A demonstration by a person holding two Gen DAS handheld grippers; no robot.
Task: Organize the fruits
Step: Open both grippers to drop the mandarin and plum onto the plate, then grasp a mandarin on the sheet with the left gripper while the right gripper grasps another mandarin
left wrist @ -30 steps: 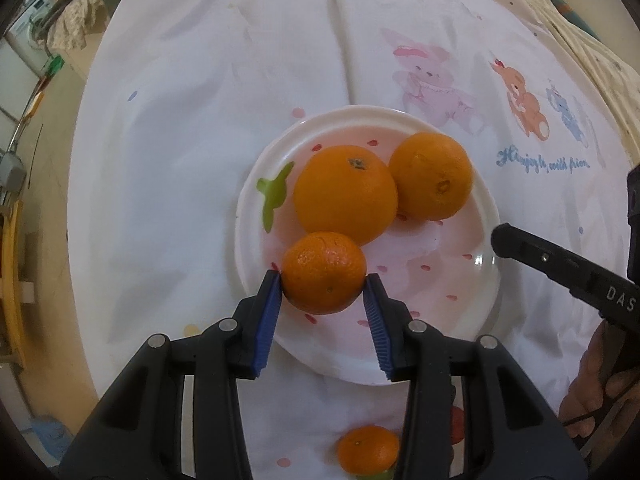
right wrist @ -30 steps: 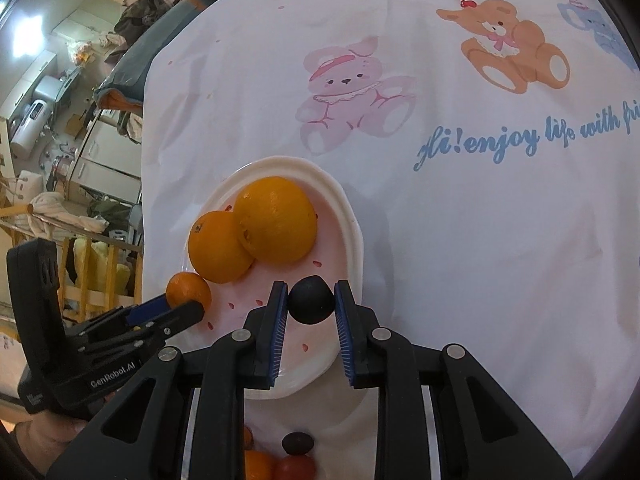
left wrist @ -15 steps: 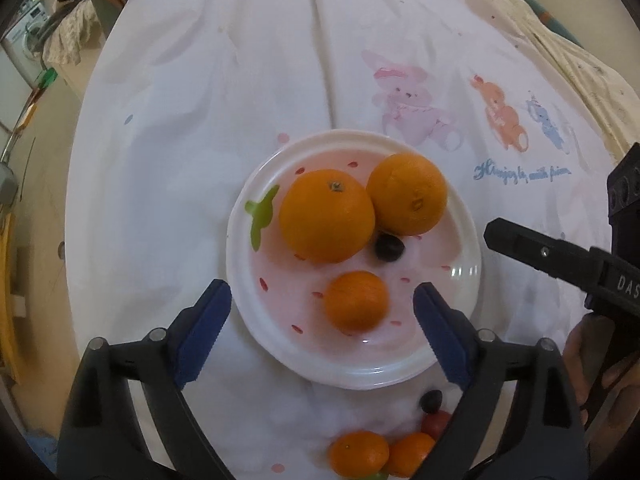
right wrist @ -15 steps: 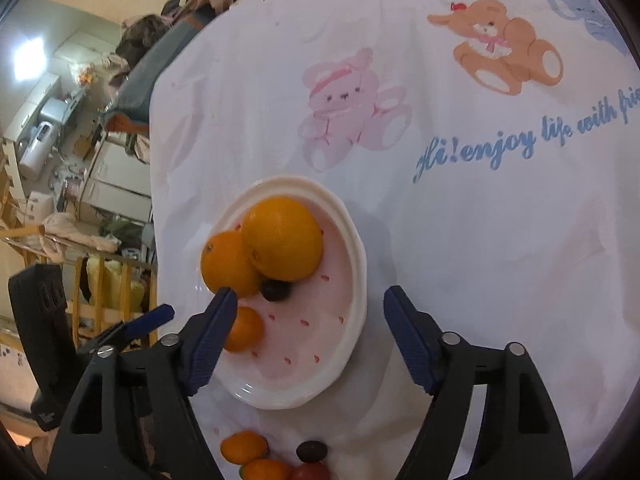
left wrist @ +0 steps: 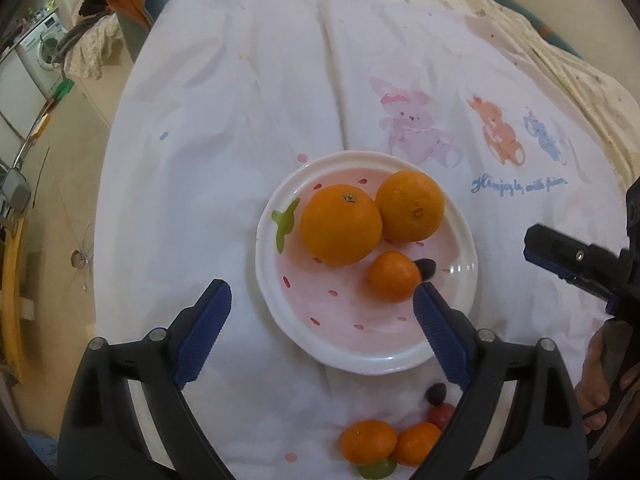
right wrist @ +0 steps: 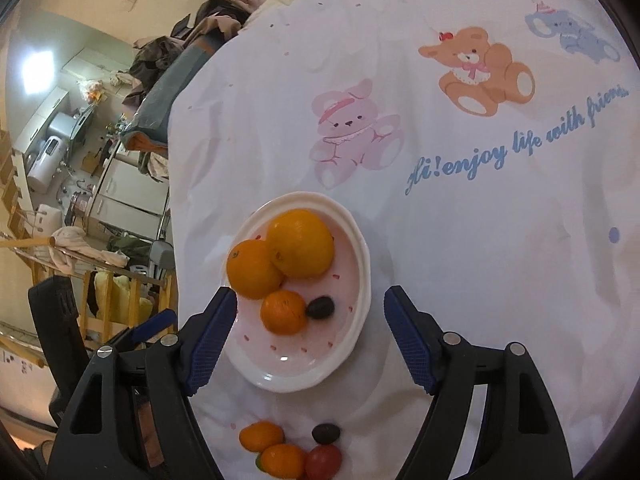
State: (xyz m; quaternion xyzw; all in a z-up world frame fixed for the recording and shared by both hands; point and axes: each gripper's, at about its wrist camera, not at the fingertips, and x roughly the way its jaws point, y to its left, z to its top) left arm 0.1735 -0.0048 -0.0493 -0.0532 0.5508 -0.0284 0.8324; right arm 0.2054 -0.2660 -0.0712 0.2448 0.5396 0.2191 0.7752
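Below the plate (left wrist: 366, 364), lower frame, loose mandarins (left wrist: 368, 440) remain; both the left gripper (left wrist: 322, 322) and right gripper (right wrist: 310, 334) gape empty, so approach low and centre one fruit squarely.

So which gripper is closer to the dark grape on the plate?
Left. The left gripper has one fingertip right beside the dark grape; the right gripper straddles the plate from farther off.
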